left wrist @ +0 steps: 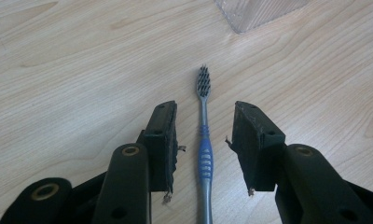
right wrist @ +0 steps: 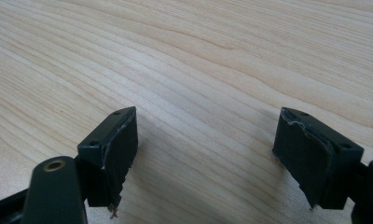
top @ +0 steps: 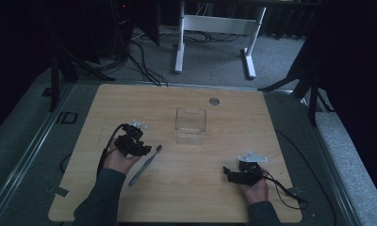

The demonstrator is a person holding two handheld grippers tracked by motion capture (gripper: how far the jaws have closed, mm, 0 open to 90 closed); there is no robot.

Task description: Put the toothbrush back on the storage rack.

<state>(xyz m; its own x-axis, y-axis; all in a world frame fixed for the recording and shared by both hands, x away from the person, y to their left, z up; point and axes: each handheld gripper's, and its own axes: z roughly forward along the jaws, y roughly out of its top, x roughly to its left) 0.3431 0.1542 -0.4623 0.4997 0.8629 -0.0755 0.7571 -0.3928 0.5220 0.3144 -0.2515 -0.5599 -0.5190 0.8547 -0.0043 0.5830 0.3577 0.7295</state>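
Note:
A toothbrush (top: 145, 165) with a grey and blue handle and dark bristles lies flat on the wooden table (top: 233, 136), its head pointing towards the far right. My left gripper (top: 142, 147) is open just left of the brush head. In the left gripper view the toothbrush (left wrist: 204, 149) lies between the spread jaws of the left gripper (left wrist: 205, 112); the pads do not touch it. My right gripper (top: 229, 173) is open near the front right of the table. The right gripper (right wrist: 208, 116) has only bare wood between its jaws.
A clear, empty plastic container (top: 190, 125) stands upright at the table's middle, beyond the toothbrush; its corner (left wrist: 264, 11) shows in the left gripper view. A round grey grommet (top: 214, 100) sits near the far edge. A white desk frame (top: 215, 28) stands on the floor behind.

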